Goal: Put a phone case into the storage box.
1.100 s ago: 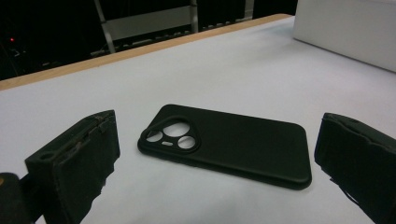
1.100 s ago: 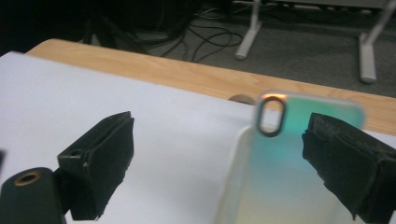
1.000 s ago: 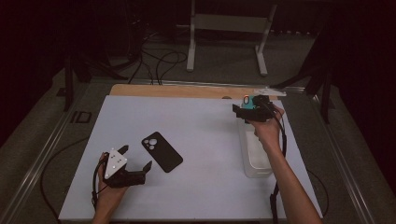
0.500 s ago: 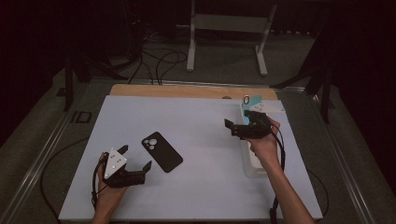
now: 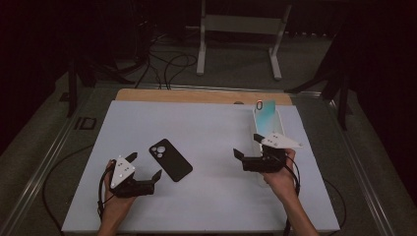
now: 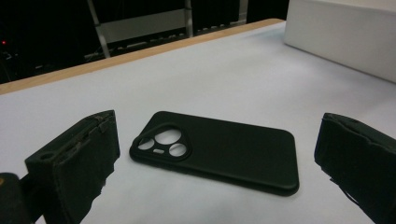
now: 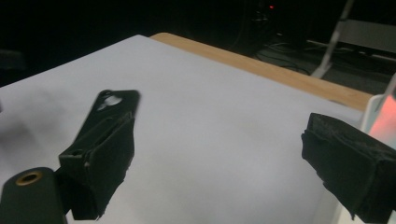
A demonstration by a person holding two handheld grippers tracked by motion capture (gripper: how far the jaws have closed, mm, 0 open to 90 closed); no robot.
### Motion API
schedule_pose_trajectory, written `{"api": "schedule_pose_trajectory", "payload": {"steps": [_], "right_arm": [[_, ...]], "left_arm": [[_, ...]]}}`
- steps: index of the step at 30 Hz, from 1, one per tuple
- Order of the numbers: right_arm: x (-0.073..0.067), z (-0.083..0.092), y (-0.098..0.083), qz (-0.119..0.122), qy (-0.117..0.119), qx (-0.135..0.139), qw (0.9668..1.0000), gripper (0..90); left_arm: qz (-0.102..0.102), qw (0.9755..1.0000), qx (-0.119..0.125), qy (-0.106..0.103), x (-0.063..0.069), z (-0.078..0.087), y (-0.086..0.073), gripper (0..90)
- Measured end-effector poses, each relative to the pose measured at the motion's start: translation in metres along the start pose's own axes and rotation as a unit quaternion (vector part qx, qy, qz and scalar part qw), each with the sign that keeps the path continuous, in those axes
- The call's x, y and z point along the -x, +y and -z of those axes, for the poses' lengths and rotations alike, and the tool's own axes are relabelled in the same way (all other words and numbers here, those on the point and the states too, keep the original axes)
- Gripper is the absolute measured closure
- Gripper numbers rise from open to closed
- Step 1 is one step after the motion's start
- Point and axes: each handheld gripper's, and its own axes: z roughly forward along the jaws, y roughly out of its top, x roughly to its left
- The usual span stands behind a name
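- Counter with a pale white sheet over it and a strip of bare wood along its far edge is carrying everything here.
- Black soft phone case, rectangular with round camera cut-outs at one corner, is lying flat on the sheet, left of the middle and toward the near edge.
- Left tongs are sitting in the person's left hand at the near left of the counter, jaws spread apart and gripping nothing.
- Seen in the left gripper view, the case is lying just ahead of those tongs, framed between the two black jaws and apart from both.
- Right tongs are being held in the person's right hand at the near right, jaws parted wide and pointing left across the sheet, with nothing between them.
- In the right gripper view the case is showing well beyond the left jaw, blurred.
- Clear narrow plastic tray is lying along the right side of the sheet, running away from the person, partly covered at its near end by the right hand and tongs.
- Teal phone-shaped slab, with a reddish spot at its top corner, is leaning at the far end of that tray.
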Motion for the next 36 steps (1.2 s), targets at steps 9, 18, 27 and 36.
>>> {"api": "schedule_pose_trajectory", "payload": {"steps": [9, 18, 27, 36], "right_arm": [[-0.008, 0.022, -0.03, 0.009, 0.003, 0.02, 0.9998, 13.7], [0.001, 0.036, -0.05, -0.012, -0.017, 0.018, 0.9996, 16.1], [0.007, 0.041, -0.057, -0.024, -0.027, 0.026, 0.999, 16.6], [0.007, 0.041, -0.055, -0.03, -0.033, 0.026, 0.9987, 16.7]], "left_arm": [[0.0, 0.9999, 0.001, -0.012, 0.003, -0.001, 0.006, 0.8], [0.007, 0.9996, 0.006, -0.027, 0.005, -0.004, 0.015, 0.8], [-0.006, 0.9988, -0.02, -0.044, 0.013, -0.017, 0.025, 2.5], [-0.014, 0.9978, -0.049, -0.043, 0.023, -0.051, 0.036, 35.0]]}}
